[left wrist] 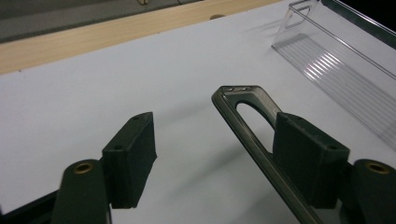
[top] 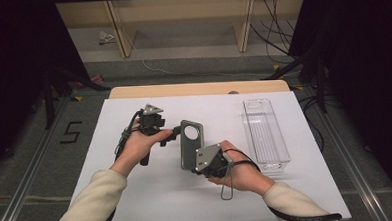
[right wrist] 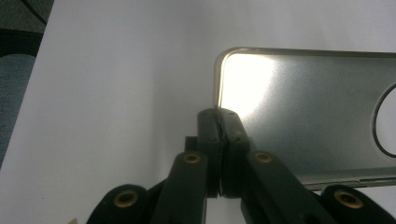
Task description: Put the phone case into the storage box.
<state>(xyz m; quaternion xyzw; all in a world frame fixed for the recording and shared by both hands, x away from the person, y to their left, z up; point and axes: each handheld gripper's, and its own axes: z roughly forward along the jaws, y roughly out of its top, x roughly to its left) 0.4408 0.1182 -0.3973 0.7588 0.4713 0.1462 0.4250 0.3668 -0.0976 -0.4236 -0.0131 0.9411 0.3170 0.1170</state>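
Phone case (top: 190,143) pinched upright by right gripper (right wrist: 219,122), left gripper (left wrist: 212,154) spread around its far end, clear tray (top: 265,132) off right.

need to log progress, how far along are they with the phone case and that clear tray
Done: the right gripper is shut on the edge of the phone case and holds it off the white table. In hand: the left gripper stands open around the case's camera-hole end, one pad beside it, not clamped. Left: probably taking hold with the left and moving the case to the clear tray, which looks empty.
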